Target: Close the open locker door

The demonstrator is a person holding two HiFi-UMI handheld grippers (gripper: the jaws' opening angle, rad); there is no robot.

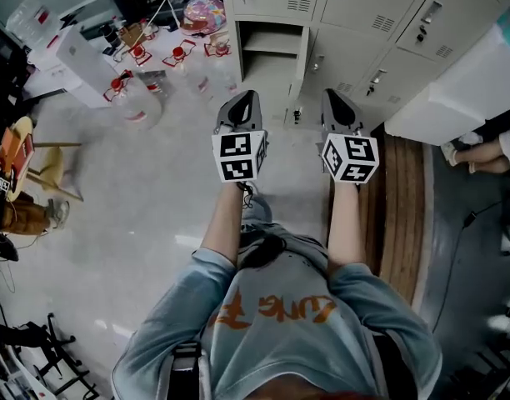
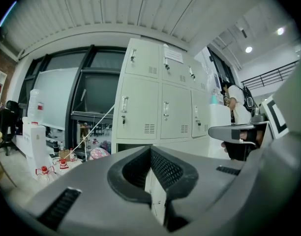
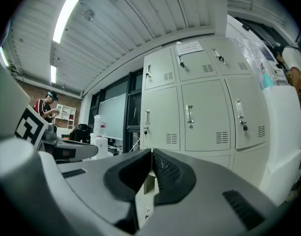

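We hold the left gripper [image 1: 245, 98] and right gripper [image 1: 332, 97] side by side, bare forearms [image 1: 224, 223] extended forward. Each gripper's jaws are together, nothing between them.

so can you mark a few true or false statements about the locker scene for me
1. A pale grey metal locker door in the bottom row stands open. True.
2. The left hand-held gripper is clamped on that door. False: its jaws are together on nothing, apart from the door.
3. Clear plastic bottles with red caps stand on the floor left of the lockers. True.
4. The brown slatted wooden bench lies to the person's left. False: it lies to the right.
5. The right hand-held gripper has its jaws wide apart. False: they are together, holding nothing.
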